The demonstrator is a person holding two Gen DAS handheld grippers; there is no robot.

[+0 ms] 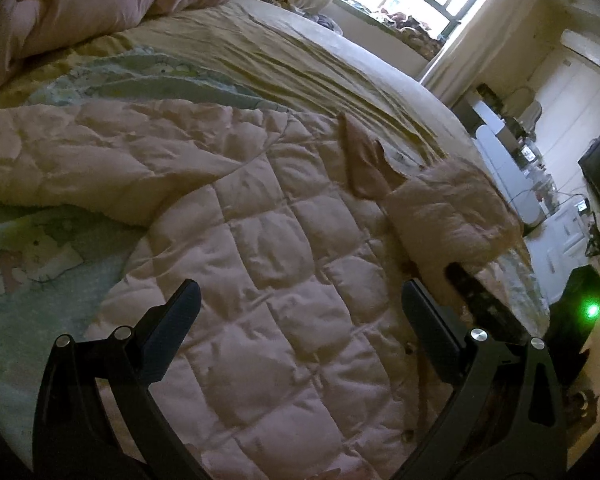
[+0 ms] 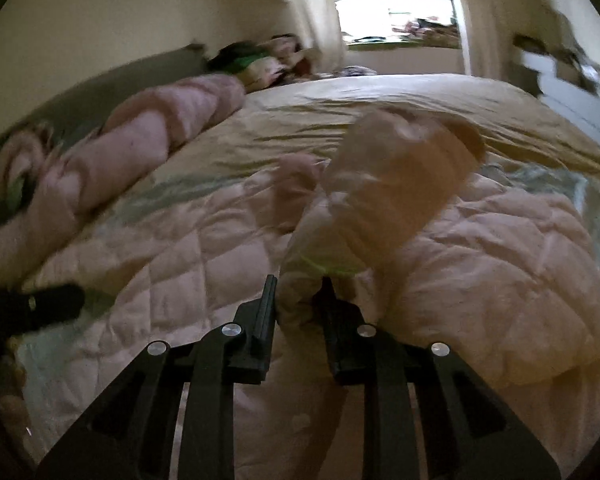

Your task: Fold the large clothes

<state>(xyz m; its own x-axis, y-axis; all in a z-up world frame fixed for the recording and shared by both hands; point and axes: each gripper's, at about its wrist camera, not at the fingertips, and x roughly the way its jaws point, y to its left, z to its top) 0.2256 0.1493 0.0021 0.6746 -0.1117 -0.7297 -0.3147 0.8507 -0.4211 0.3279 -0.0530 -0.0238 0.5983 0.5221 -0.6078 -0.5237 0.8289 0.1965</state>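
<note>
A pale pink quilted coat (image 1: 284, 240) lies spread across the bed. My left gripper (image 1: 299, 290) hovers low over its quilted body, jaws wide apart with nothing between them. One sleeve (image 1: 80, 160) stretches off to the left. At the right edge, a folded sleeve end (image 1: 448, 208) sits over a dark finger of the other gripper. In the right wrist view, my right gripper (image 2: 297, 294) has its jaws close together with pink fabric pinched between them. From there a blurred sleeve (image 2: 396, 192) rises above the coat (image 2: 500, 264).
The bed carries a tan sheet (image 1: 300, 60) and a pale green patterned cover (image 1: 32, 264). A rolled pink duvet (image 1: 80, 8) lies along the far side. The bed's right edge drops to a cluttered floor (image 1: 560, 216). A window (image 2: 392, 0) is beyond.
</note>
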